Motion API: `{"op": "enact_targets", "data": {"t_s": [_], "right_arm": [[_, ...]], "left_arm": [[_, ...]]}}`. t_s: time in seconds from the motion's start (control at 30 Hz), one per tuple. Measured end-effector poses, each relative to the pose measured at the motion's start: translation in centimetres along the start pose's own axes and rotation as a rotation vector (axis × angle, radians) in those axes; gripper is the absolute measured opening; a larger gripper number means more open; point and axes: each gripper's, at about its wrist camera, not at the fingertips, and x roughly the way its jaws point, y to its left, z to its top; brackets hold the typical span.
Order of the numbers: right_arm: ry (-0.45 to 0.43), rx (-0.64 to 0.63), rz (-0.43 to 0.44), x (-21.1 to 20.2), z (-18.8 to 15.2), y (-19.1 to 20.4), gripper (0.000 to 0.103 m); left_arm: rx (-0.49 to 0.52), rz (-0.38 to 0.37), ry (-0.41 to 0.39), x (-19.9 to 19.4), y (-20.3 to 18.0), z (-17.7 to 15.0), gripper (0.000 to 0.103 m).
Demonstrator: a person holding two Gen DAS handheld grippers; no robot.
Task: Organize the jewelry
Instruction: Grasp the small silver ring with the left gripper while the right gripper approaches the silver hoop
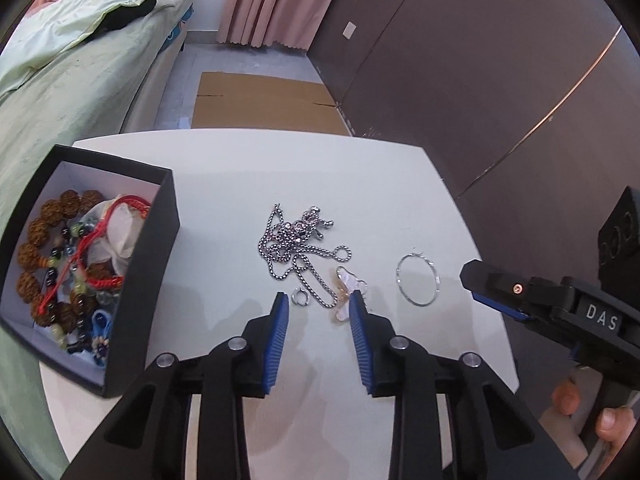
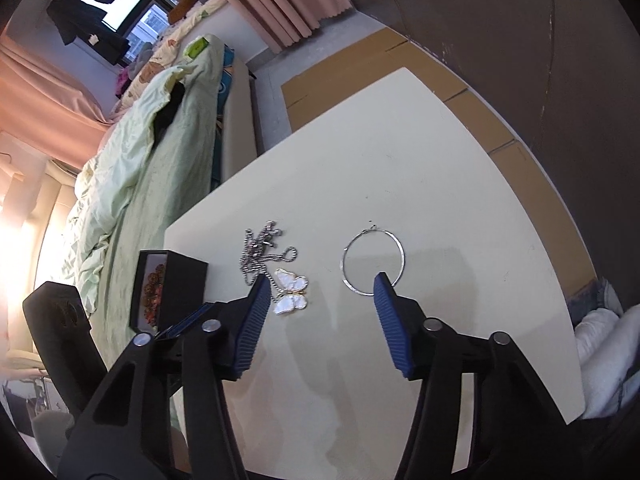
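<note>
Now, the left gripper (image 1: 319,302) hangs low over the white table (image 1: 224,168) with its blue pads spread wide and nothing between them. Just ahead of its left fingertip lies a small silver ring (image 1: 300,297); its right fingertip overlaps the near edge of a white butterfly pendant (image 1: 347,290). Beyond both sits a tangled silver chain (image 1: 298,250), heaped in loops toward the middle of the table. Off to the right, well apart from the chain, a thin silver hoop (image 1: 418,279) lies flat.

Over on the right, the right gripper (image 2: 320,284) is also wide open and empty, hovering above the tabletop (image 2: 460,200). Its right fingertip covers the near arc of the silver hoop (image 2: 372,260), though whether it touches cannot be told. Its left fingertip sits beside the butterfly pendant (image 2: 292,291), with the chain (image 2: 260,252) trailing away behind it.

At the table's left edge stands an open black box (image 1: 158,264), white inside, already holding brown bead bracelets (image 1: 38,248), a red braided cord (image 1: 92,248) and some blue flower pieces (image 1: 100,326). Past the table, a green-sheeted bed (image 1: 80,92), flattened cardboard (image 1: 260,100) on the floor and pink curtains (image 1: 272,0).
</note>
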Motion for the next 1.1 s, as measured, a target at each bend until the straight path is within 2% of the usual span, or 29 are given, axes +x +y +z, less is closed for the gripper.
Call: {"op": "enact_targets", "data": {"t_s": [0.4,0.77,0.93,1.1], "right_arm": [[-0.002,0.019,-0.008,0.2,1.0,-0.8,0.052],[-0.004,0.017,0.0,-0.2,1.3,-1.1,0.052],[-0.008,0.004,-0.017,-0.2,1.3,-1.0,0.052],[-0.011,-0.04,-0.088,0.1,1.4,-0.9,0.052]], "left_arm": [[0.049,0.084,0.049,3.1,-0.5,0.0,0.018],[0.226,0.24,0.01,4.1,-2.9,-1.5,0.011],[0.229,0.229,0.002,3.9,-2.7,-1.6,0.01],[0.186,0.196,-0.029,2.3,-1.8,-0.8,0.01]]}}
